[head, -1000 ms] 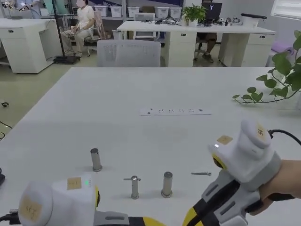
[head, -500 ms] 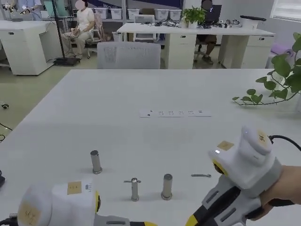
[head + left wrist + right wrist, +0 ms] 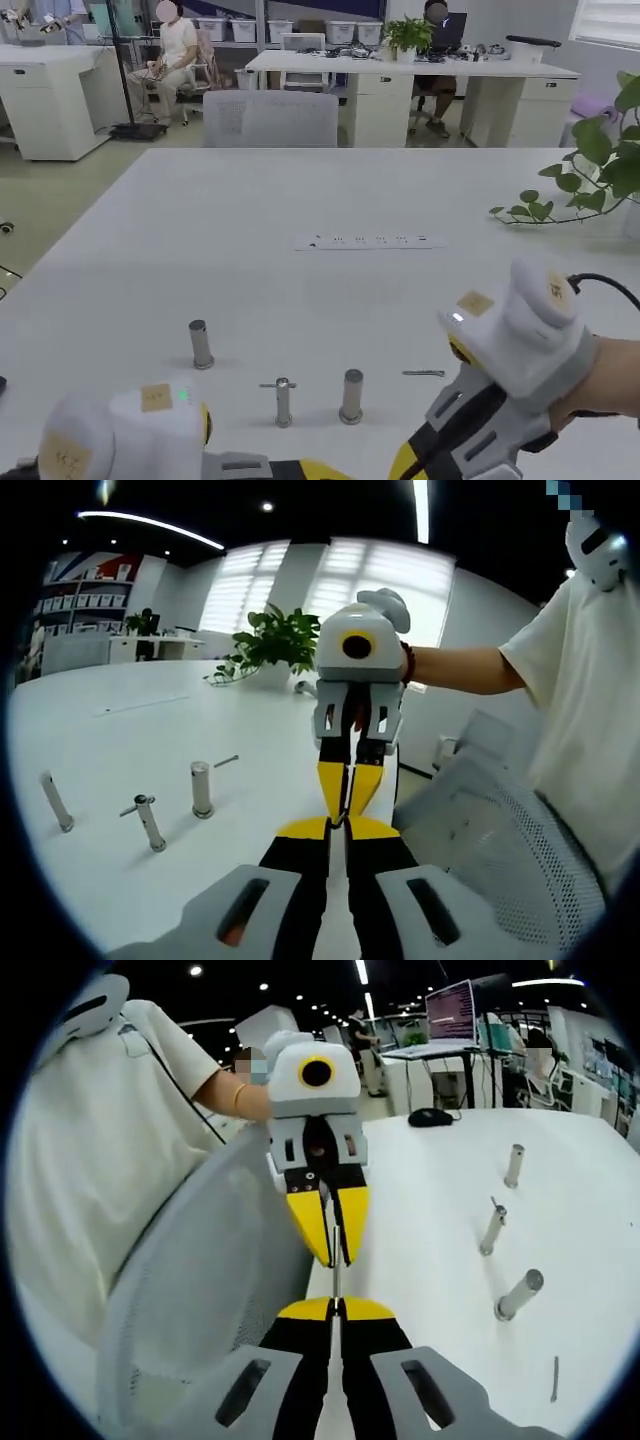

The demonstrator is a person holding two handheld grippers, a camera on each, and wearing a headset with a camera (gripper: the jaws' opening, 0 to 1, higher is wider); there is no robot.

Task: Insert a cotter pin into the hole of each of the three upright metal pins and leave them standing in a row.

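Middle pin, lower centre, is cottered; left pin and right pin are bare, a loose cotter pin lying right of them. Left gripper and right gripper are closed, tip to tip (contents unclear).

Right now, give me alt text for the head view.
Three upright metal pins stand on a white table: the left pin, the middle pin with a cotter pin through its top, and the right pin, with a loose cotter pin lying to its right. The left gripper and right gripper sit low in the foreground, pointing toward each other.
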